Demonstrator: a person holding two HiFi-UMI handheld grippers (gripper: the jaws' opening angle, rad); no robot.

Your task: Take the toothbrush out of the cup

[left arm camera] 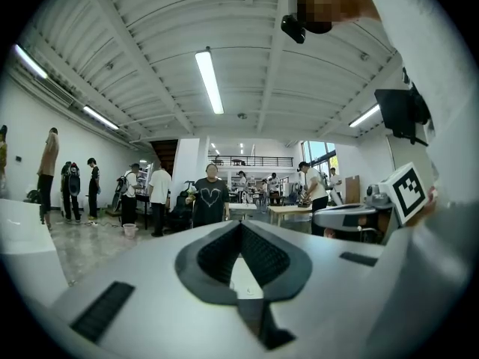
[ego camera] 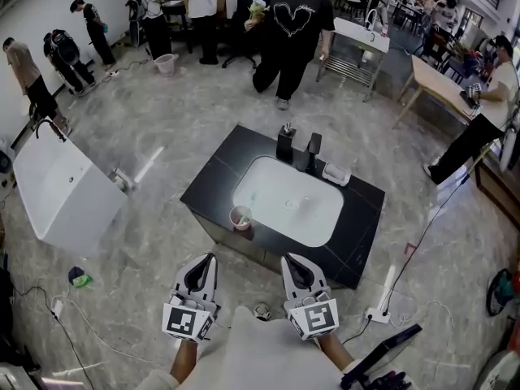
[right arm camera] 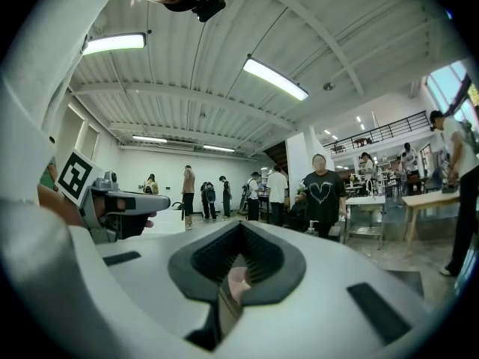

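Observation:
A small pink cup [ego camera: 241, 217] stands on the black counter [ego camera: 213, 184], at the near left rim of the white basin [ego camera: 288, 204]. A thin pale-green toothbrush handle seems to lean out of the cup over the basin, but it is too small to be sure. Both grippers hang level in front of the counter's near edge, short of the cup. My left gripper [ego camera: 213, 257] [left arm camera: 241, 224] is shut with nothing in it. My right gripper [ego camera: 287, 258] [right arm camera: 239, 224] is also shut and empty. A pink patch [right arm camera: 237, 283] shows in the slot behind its tips.
A black soap dispenser [ego camera: 285, 142], a dark tap [ego camera: 313, 149] and a soap dish [ego camera: 335, 174] stand behind the basin. A white tub [ego camera: 61, 189] lies to the left. A power strip [ego camera: 380, 314] and cables lie on the floor at right. Several people stand beyond the counter.

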